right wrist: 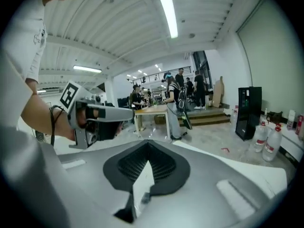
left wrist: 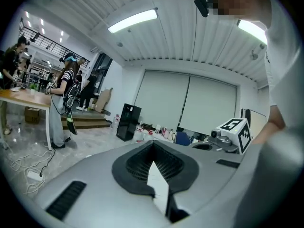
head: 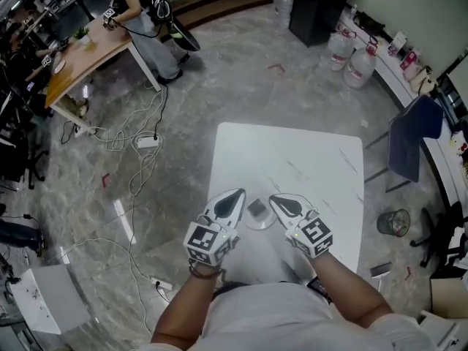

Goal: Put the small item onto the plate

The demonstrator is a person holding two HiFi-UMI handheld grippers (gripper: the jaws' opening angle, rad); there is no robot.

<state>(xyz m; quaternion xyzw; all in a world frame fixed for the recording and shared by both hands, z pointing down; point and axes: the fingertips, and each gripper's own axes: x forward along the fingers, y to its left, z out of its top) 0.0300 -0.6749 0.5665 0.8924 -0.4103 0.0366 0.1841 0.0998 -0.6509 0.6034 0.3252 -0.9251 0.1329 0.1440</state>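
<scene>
A small dark square item [head: 257, 208] lies on a clear plate [head: 257, 224] near the front of the white table [head: 307, 167]. Both grippers are held up over the table's front edge, either side of the plate. My left gripper [head: 238, 194] is shut with nothing between its jaws; its own view [left wrist: 153, 144] shows only the room ahead. My right gripper [head: 276, 199] is shut and empty too [right wrist: 148, 145]. Each gripper view shows the other gripper's marker cube: the right one's cube [left wrist: 233, 131] and the left one's cube [right wrist: 71, 95]. The plate and item show in neither gripper view.
A blue chair [head: 413, 134] and a wire bin [head: 393, 222] stand right of the table. Cables and a power strip [head: 148, 142] lie on the floor to the left. People stand at a wooden desk [head: 80, 57] at the far left. Water bottles [head: 351, 57] line the far wall.
</scene>
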